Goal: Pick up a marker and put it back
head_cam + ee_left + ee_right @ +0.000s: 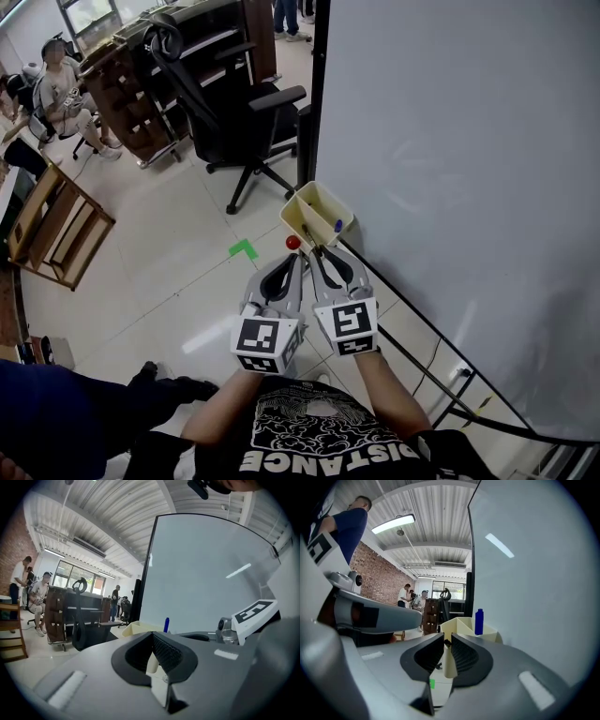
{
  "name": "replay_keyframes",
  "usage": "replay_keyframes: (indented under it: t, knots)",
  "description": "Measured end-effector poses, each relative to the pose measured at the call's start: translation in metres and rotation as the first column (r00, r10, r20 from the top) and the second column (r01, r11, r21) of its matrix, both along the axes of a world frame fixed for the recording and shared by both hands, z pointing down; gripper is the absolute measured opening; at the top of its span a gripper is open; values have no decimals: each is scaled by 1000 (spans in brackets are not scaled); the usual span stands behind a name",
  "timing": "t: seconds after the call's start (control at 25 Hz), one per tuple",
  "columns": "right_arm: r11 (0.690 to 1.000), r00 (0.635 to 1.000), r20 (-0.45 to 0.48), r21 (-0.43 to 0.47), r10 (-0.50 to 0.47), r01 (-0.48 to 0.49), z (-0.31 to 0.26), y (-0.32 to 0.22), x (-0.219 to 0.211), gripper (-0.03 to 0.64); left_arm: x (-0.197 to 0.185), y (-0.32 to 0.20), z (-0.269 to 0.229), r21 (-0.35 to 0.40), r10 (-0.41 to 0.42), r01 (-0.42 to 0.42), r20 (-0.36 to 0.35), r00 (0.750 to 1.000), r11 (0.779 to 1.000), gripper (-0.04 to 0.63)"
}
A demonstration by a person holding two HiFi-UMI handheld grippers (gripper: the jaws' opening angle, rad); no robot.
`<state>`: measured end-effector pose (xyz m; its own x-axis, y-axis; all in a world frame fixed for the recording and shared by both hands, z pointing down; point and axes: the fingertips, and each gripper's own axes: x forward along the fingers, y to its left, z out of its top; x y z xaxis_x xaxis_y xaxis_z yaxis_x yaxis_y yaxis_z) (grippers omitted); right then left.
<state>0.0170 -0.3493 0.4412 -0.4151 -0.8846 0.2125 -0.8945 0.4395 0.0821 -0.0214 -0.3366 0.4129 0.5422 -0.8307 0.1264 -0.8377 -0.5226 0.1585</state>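
Holding the left grey two-jaw gripper [293,256] at about 7 o'clock of the cream plastic bin [296,197], with its jaws meeting tip to tip and nothing between them. Carrying the right grey two-jaw gripper [316,251] just beside it, jaws standing only a narrow slit apart and gripping nothing, likely too tight for a marker as they are. Pointing both noses toward 12 o'clock, just short of the bin's near corner.

Finding the blue marker [337,225] standing upright inside the bin, near the side closest to the large white board [450,169]. Showing only its top above the rim, long axis vertical. Lying, in the head view, at roughly 1 o'clock from the right jaws and nearer 2 o'clock from the left ones, so judging the right gripper the closer and better lined up. Probably needing those jaws opened wider, then brought across the marker's upright shaft at its exposed top.
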Motion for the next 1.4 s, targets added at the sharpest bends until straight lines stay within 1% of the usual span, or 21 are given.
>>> replay_keyframes:
  t: [0.12,0.36,0.6,0.88,1.16,1.4]
  knots:
    - [1000,1000,-3,-1,11,-11,0,-1,3,32,0,-1,0,-4,0,0,0,1000,1000,6]
    - [1000,1000,-9,4,16,-16,3,0,3,32,-1,1,4,-4,1,-1,0,1000,1000,6]
    - [999,1000,-10,28,20,-20,-10,4,4,31,-3,3,-2,0,-7,7,-6,1000,1000,6]
    - [997,1000,3,70,18,-18,-22,16,8,31,1,12,-3,15,-13,13,-13,1000,1000,6]
    - [992,1000,22,125,17,-20,-52,33,11,31,1,28,-17,30,-19,20,-20,1000,999,6]
    - [984,999,49,180,-2,-7,-74,53,16,31,6,44,-25,54,-31,32,-23,999,998,6]
